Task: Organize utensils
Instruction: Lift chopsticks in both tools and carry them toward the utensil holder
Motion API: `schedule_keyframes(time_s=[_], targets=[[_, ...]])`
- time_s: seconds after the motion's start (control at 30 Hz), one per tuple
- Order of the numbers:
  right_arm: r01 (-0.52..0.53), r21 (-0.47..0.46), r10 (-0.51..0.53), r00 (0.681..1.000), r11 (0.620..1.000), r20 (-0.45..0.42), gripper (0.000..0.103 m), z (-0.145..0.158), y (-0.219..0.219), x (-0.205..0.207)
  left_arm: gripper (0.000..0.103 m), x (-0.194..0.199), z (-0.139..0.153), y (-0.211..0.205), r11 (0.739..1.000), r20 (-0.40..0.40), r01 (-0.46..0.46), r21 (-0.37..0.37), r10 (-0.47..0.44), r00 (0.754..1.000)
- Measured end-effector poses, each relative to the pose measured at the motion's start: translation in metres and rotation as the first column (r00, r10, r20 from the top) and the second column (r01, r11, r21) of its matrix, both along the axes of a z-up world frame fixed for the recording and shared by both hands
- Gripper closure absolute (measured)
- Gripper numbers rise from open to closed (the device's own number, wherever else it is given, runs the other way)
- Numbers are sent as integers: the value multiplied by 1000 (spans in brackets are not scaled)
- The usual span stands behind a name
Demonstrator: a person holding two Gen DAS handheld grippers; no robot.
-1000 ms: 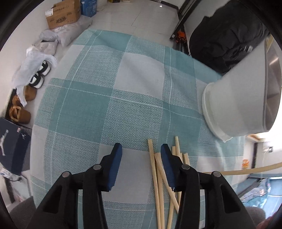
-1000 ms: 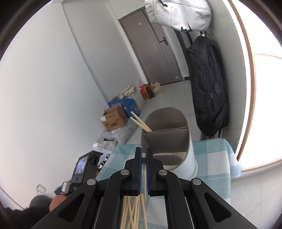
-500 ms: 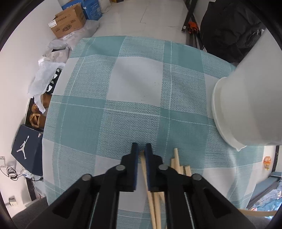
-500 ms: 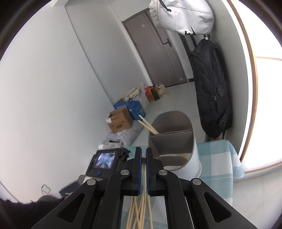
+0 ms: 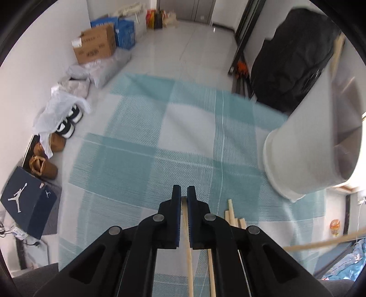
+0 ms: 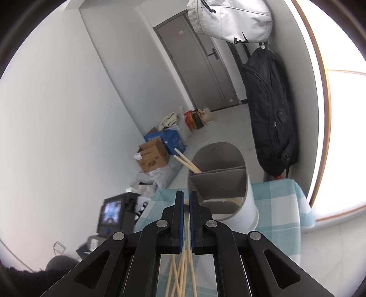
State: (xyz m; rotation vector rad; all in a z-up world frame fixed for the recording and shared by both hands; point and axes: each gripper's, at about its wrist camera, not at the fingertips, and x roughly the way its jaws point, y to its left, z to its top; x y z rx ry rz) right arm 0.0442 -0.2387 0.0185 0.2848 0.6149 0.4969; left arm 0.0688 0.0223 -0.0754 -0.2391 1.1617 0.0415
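Note:
In the left wrist view my left gripper (image 5: 184, 196) is shut on one wooden chopstick (image 5: 188, 249), held just above the teal checked tablecloth (image 5: 141, 164). Other chopsticks (image 5: 231, 216) lie on the cloth to its right. The white utensil holder (image 5: 306, 146) stands at the right. In the right wrist view my right gripper (image 6: 186, 197) is shut on a chopstick (image 6: 187, 228), short of the holder (image 6: 248, 205). Two chopsticks (image 6: 186, 161) lean out of the holder's far compartment. Several loose chopsticks (image 6: 180, 276) lie below the jaws.
A black backpack (image 6: 270, 109) hangs behind the table and a grey bag (image 6: 228, 18) above it. Cardboard boxes (image 5: 96, 46), shoes (image 5: 68, 123) and a dark shoe box (image 5: 25, 203) lie on the floor left of the table. The left unit's screen (image 6: 111, 213) is at the left.
My left gripper closed on a chopstick at the left of the pile and lifted it off the cloth, tilting up toward the room. The right gripper stays shut and still.

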Motion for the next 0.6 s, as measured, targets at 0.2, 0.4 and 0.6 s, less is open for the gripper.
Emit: schedule_keyframes(time_s=[0.2,0.4,0.6], targets=[[4,-26,-4,1000,1000,2,99,-2,5,-4,102,-16,39,8,1000,153,-7,-30,11,988],[21,-51,-21,1000,998,4,99,-2,8,-9,102,-30,63,8,997,260,24,-68,-6,966],[21,-57,-23,999,998,-34,99,-11,9,-17,102,-26,60,15,998,231,58,-38,-48,972]])
